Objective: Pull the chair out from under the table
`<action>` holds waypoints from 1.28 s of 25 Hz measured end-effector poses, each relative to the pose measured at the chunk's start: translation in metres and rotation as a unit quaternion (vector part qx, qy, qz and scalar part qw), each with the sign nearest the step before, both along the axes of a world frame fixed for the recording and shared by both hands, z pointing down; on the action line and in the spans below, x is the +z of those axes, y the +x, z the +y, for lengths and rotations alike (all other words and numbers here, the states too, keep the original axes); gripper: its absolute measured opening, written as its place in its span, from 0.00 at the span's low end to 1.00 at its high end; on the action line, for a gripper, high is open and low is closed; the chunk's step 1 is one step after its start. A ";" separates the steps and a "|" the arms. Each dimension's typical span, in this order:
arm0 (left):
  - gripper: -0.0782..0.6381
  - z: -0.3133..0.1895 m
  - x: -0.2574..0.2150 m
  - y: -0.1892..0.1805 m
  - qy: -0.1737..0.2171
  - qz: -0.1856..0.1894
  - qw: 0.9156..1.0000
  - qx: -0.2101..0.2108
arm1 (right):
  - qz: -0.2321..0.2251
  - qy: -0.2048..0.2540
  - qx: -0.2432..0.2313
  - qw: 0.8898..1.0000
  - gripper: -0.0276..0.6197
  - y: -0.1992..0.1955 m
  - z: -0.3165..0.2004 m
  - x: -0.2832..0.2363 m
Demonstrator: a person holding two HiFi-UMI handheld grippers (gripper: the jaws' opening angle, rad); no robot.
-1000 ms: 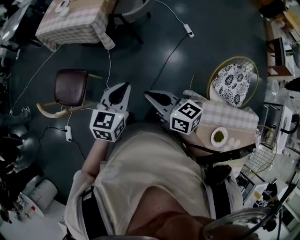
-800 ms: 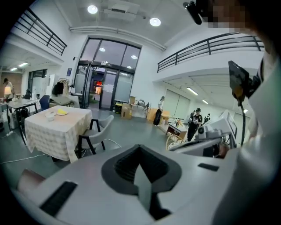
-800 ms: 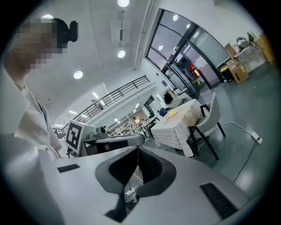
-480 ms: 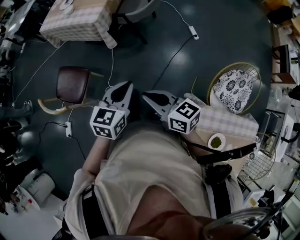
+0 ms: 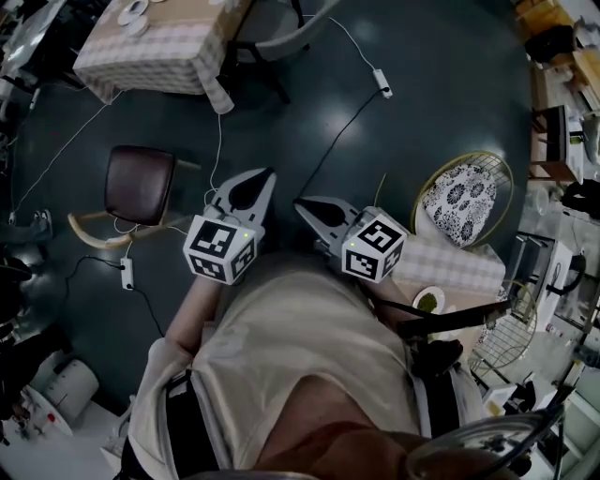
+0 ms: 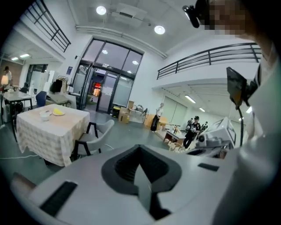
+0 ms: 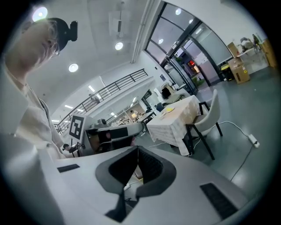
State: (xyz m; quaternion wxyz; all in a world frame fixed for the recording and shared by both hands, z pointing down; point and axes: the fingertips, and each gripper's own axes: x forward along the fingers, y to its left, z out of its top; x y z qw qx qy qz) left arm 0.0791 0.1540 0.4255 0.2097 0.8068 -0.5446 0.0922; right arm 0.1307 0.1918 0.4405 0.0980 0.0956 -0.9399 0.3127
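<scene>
A grey chair [image 5: 281, 26] is tucked at a table with a checked cloth [image 5: 155, 47] at the top of the head view. The same grey chair [image 6: 94, 134] and table [image 6: 52, 127] stand ahead in the left gripper view. In the right gripper view the chair [image 7: 210, 115] and table [image 7: 173, 117] are further off. My left gripper [image 5: 261, 178] and right gripper [image 5: 302, 203] hang side by side over bare floor, well short of the chair. Both are shut and hold nothing, the left gripper [image 6: 139, 147] and right gripper [image 7: 137, 149] with jaws together.
A dark maroon chair [image 5: 139, 183] stands left of my grippers. A gold wire chair with a patterned cushion [image 5: 464, 186] sits at a second checked table [image 5: 450, 267] to the right. Cables and a power strip [image 5: 381, 81] cross the dark floor. People stand far off [image 6: 193, 127].
Both grippers have drifted a little forward over the floor, still shut. The second table and wire chair have slid down and partly behind my right gripper.
</scene>
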 end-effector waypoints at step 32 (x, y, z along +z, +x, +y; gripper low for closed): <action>0.12 -0.105 0.007 -0.208 0.028 0.035 0.999 -0.029 | 0.118 0.020 0.004 0.993 0.06 -0.159 -0.104 0.007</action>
